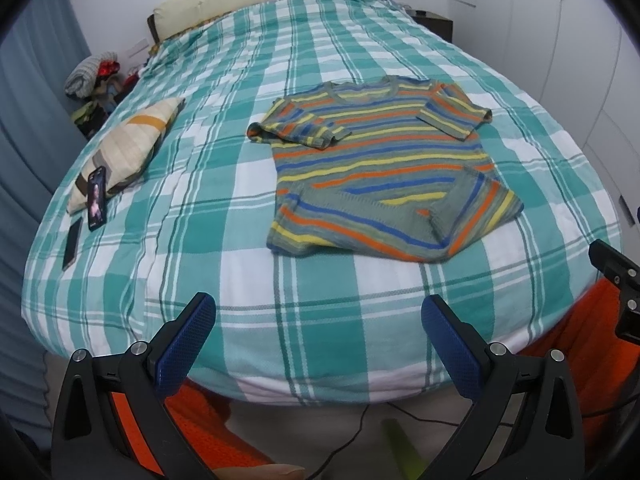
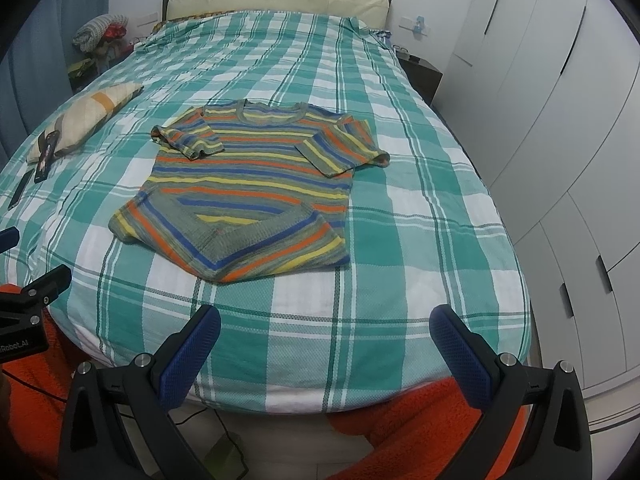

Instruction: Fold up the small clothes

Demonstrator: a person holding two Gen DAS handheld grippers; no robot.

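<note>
Shirt [image 2: 256, 184]: striped knit, flat on the bed [image 2: 420, 240], near the foot edge, collar toward the headboard.
Sleeves: both turned in across the chest.
Hem: right corner flipped up over the body, left corner still flat.
Done: apparently the sleeve folds and a start on the hem.
Left: likely the rest of the hem fold, then halving the body into a compact stack.
Left gripper [image 1: 318, 334]: spread wide, empty, above the foot edge, well apart from the shirt.
Right gripper [image 2: 325, 344]: spread wide, empty, above the foot edge.
</note>
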